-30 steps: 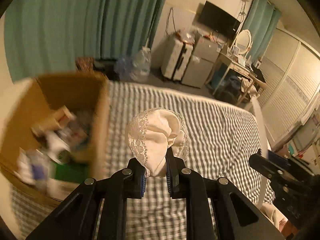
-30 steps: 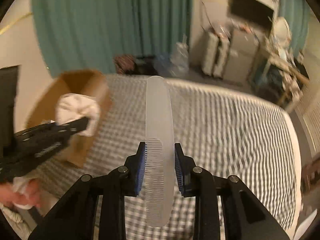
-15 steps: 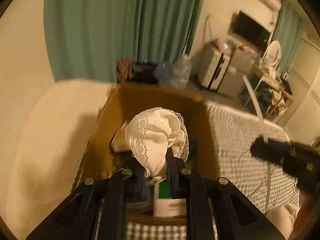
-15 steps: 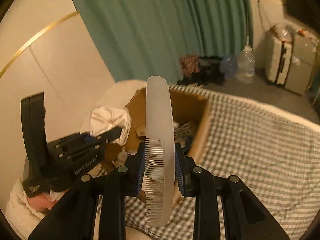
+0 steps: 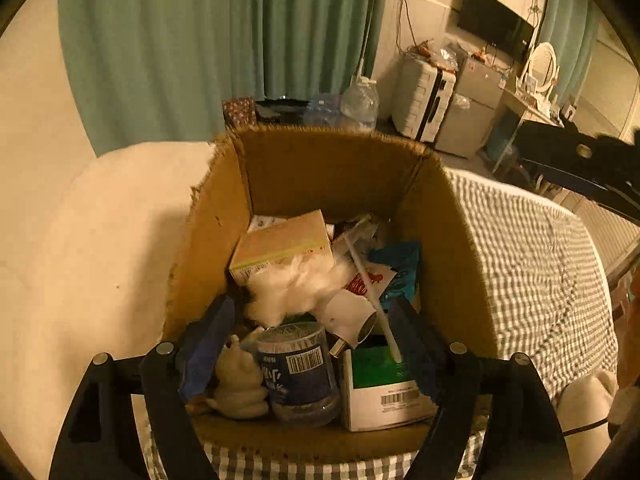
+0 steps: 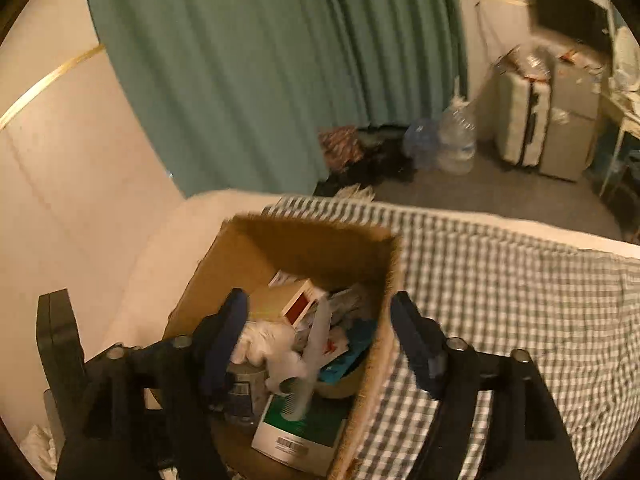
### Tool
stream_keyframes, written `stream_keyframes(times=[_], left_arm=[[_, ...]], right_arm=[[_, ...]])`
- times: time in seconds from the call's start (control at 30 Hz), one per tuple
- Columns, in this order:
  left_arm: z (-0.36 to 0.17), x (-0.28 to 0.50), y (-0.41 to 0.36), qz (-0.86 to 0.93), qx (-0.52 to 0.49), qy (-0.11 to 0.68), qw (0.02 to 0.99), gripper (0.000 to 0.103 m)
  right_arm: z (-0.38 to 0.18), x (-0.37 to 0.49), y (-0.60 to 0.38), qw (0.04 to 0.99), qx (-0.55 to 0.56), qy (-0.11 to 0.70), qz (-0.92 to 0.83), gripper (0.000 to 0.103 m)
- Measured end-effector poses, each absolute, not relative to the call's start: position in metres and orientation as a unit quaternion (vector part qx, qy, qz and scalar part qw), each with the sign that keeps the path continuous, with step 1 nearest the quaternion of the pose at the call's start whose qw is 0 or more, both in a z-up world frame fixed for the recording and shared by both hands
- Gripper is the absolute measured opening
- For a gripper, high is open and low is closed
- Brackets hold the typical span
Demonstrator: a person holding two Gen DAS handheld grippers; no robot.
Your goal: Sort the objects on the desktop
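Observation:
A brown cardboard box [image 5: 444, 216] stands on the checked bed cover, full of small items. My left gripper [image 5: 310, 344] is open and empty over its near edge. The white lace cloth [image 5: 296, 284] lies inside on top of the pile. My right gripper [image 6: 320, 344] is open and empty above the box [image 6: 384, 320]. The clear plastic comb [image 6: 312, 360] lies in the box, tilted across the items; it also shows in the left wrist view [image 5: 372, 292] as a thin white strip. The cloth shows in the right wrist view [image 6: 268, 340] too.
In the box lie a blue-labelled jar [image 5: 300, 372], a green-and-white carton [image 5: 384, 380], a tan carton [image 5: 284, 244] and a small pale figurine [image 5: 238, 380]. The checked bed [image 6: 520, 300] spreads to the right. A cream pillow [image 5: 100, 260] lies left of the box. The right gripper's body [image 5: 580, 164] shows at upper right.
Both grippers moved over the box and opened. The left let go of the lace cloth and the right let go of the comb; both now lie in the box.

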State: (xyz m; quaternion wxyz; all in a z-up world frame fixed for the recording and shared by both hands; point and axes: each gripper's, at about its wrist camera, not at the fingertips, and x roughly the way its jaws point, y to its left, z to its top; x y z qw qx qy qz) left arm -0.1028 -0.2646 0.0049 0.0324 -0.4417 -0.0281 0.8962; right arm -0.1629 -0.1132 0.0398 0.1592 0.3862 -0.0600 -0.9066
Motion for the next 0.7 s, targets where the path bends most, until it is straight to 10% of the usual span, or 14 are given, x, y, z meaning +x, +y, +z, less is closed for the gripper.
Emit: stream_keyframes(times=[0.23, 0.4, 0.7], left_arm=[[0.088, -0.065, -0.257, 0.935, -0.353, -0.019, -0.003, 0.1], [0.142, -0.029, -0.239, 0.96, -0.278, -0.043, 0.003, 0.103], [0.126, 0.034, -0.178, 0.97, -0.24, 0.007, -0.046, 0.103]], right_arm=[[0.1, -0.122, -0.062, 0.117, 0.327, -0.067, -0.935, 0.082], [0.145, -0.061, -0.033, 0.082, 0.257, -0.038, -0.962, 0.103], [0.116, 0.009, -0.002, 0.02, 0.254, 0.001, -0.967, 0.103]])
